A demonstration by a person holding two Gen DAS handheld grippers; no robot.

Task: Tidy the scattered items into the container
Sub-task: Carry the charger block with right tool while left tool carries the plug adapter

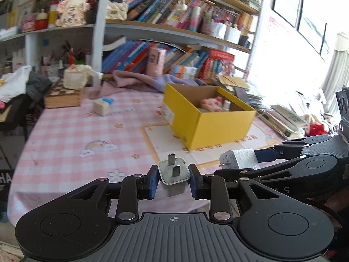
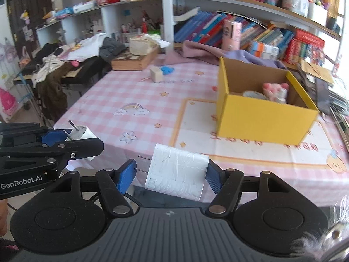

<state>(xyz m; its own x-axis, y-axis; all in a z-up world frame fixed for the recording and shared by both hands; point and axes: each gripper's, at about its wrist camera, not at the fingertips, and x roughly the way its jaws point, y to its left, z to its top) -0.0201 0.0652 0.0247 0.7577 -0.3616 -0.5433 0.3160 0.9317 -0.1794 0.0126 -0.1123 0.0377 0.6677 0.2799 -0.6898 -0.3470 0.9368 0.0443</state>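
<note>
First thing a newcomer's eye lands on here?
Likely the yellow box, open on the pink checked tablecloth, with a pink plush inside. Next, the two white chargers held up near the table's front edge: a small charger in the left gripper, a larger charger in the right gripper. Behind, crammed bookshelves.

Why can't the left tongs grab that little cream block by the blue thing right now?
Probably not yet: the left tongs are already shut on a small plug, and the cream block sits far across the table, though nothing lies between.
</note>
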